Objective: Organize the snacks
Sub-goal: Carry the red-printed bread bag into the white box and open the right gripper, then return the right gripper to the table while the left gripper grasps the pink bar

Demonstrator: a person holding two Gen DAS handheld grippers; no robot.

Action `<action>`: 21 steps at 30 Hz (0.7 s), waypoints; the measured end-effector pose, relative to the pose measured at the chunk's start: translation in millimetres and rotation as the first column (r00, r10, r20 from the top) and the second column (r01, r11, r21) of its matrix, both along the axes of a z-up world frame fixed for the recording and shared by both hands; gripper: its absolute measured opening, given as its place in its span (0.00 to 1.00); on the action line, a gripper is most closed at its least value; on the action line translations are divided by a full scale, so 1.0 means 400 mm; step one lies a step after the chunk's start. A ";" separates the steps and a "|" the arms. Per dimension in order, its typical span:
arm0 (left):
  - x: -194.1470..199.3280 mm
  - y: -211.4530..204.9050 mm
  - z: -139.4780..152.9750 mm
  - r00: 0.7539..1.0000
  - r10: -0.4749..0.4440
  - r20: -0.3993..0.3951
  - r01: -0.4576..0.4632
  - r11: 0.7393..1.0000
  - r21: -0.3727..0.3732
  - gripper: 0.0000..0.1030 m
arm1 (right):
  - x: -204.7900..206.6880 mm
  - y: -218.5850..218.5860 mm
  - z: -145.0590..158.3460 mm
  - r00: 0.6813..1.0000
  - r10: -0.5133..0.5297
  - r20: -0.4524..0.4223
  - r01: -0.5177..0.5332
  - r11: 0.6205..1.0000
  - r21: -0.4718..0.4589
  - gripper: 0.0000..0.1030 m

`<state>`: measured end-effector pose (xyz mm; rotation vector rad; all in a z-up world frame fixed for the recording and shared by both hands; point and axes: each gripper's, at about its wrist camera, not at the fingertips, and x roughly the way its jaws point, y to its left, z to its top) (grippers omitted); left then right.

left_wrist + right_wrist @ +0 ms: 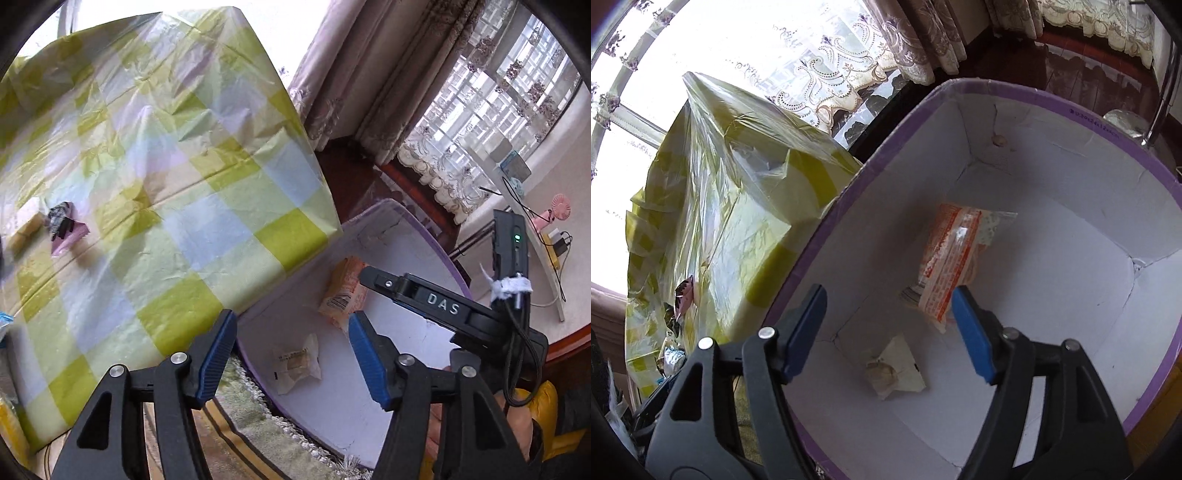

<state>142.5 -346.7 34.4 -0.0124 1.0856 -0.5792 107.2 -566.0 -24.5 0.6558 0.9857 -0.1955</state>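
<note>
A white box with a purple rim [1052, 103] stands on the floor beside the table; it also shows in the left wrist view [424, 236]. Inside lie an orange snack packet [949, 258] [345, 288] and a small pale wrapped snack [894, 369] [295, 363]. My right gripper [890, 328] is open and empty, above the box interior. My left gripper [291, 354] is open and empty, over the box's near edge by the table corner. The right gripper's body [436, 302] reaches over the box in the left wrist view. A pink and dark wrapped snack [64, 225] lies on the table.
The table is covered with a green and white checked plastic cloth [166, 166]. More wrappers [674, 332] lie at its edge. A fringed rug [258, 417] lies under the box. Curtains [369, 74], a window and a white shelf with a pink fan [554, 210] stand beyond.
</note>
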 end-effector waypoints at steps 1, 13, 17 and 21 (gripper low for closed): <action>-0.004 0.014 0.009 0.999 0.034 0.029 -0.034 0.999 0.007 0.63 | -0.004 0.015 0.018 1.000 0.010 0.019 -0.009 0.999 -0.038 0.75; -0.046 0.279 0.151 0.832 0.324 0.450 -0.351 0.936 -0.024 0.72 | 0.031 0.257 0.190 0.969 0.209 0.128 -0.135 0.892 -0.431 0.95; -0.064 0.410 0.157 0.784 0.418 0.458 -0.449 0.892 -0.046 0.72 | 0.061 0.337 0.213 0.951 0.283 0.123 -0.193 0.856 -0.479 0.97; -0.087 0.553 0.145 0.703 0.530 0.474 -0.582 0.812 -0.044 0.72 | 0.067 0.439 0.239 0.915 0.381 0.129 -0.258 0.802 -0.539 1.00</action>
